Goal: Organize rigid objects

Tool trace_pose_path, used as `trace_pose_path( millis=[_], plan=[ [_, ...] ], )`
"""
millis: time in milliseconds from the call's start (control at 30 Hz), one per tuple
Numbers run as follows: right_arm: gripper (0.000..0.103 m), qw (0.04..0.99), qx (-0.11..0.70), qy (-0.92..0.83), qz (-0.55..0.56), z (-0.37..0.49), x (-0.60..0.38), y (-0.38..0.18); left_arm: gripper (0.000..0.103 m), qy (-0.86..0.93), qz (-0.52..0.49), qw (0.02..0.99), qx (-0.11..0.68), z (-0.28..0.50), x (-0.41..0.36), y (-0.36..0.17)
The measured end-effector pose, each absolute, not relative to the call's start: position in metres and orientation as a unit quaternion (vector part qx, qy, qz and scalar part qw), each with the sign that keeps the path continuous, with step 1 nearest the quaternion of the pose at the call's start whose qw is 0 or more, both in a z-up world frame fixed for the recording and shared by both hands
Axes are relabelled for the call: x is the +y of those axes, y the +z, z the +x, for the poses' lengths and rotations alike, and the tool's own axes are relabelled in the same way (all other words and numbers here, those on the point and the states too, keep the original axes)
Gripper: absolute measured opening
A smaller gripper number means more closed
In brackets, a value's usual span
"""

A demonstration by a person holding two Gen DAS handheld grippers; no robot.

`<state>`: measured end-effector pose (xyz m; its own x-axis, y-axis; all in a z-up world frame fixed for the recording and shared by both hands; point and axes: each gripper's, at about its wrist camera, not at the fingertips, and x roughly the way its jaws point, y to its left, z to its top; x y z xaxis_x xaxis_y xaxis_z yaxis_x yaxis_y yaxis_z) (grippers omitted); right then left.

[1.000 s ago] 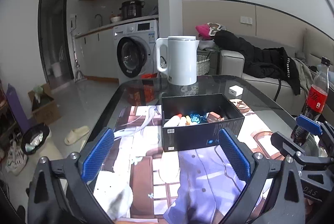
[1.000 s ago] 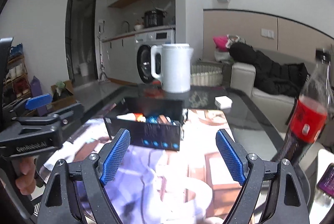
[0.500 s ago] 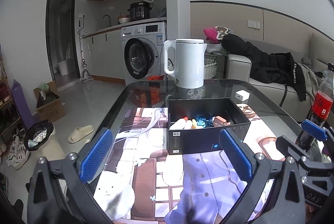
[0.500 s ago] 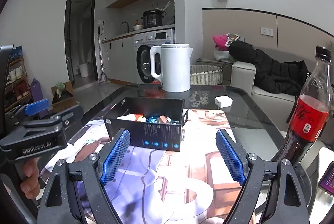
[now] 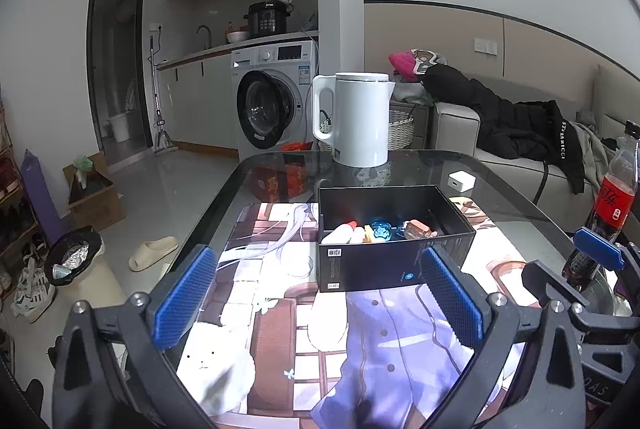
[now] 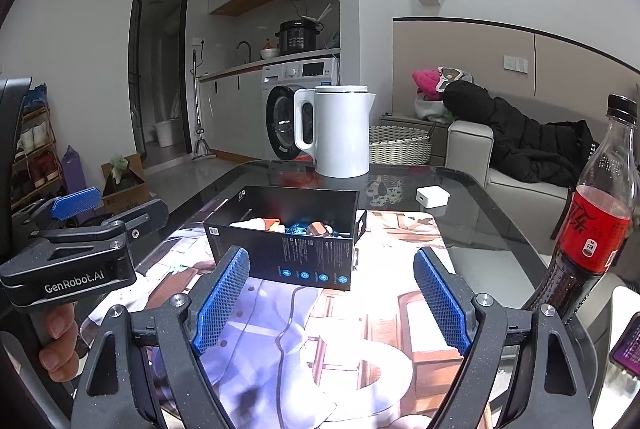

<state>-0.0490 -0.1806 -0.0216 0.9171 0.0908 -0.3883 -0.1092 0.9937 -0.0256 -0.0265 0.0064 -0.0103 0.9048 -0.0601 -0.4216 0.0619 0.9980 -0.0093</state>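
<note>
**Both grippers wide open before the filled black box**

Centrally in both wrist views sits a rectangular black cardboard box (image 5: 394, 261), matte, with small printed icons and a code label on its near wall; the print is too small to read. Inside lie several small rigid objects (image 5: 380, 231): white, orange, faceted blue and brownish pieces. The box rests on a printed illustrated mat (image 5: 280, 309) laid over a dark glass table (image 5: 516, 201) with rounded corners.

At lower centre of each view, the left gripper (image 5: 318, 295) and right gripper (image 6: 330, 303) have their jaws spread wide and hold nothing; each finger bears a blue, finely ribbed pad. At lower left of the right wrist view, the left gripper's body reads "GenRobot.AI".

Behind the box stands a smooth white cylindrical electric kettle (image 5: 356, 119). A small white cube charger (image 6: 432, 197) lies right of centre. At the right edge stands a clear plastic cola bottle (image 6: 592, 225) with a red label and black cap.
</note>
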Motion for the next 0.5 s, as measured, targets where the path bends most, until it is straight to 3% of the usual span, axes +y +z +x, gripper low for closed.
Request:
trace_pose_path(
  millis=[500],
  plan=[
    [0.086,0.979,0.197,0.053,-0.027,-0.0517,-0.1786,-0.0222,0.103,-0.032,0.005,0.975,0.218,-0.0282,0.004,-0.0105]
  ],
)
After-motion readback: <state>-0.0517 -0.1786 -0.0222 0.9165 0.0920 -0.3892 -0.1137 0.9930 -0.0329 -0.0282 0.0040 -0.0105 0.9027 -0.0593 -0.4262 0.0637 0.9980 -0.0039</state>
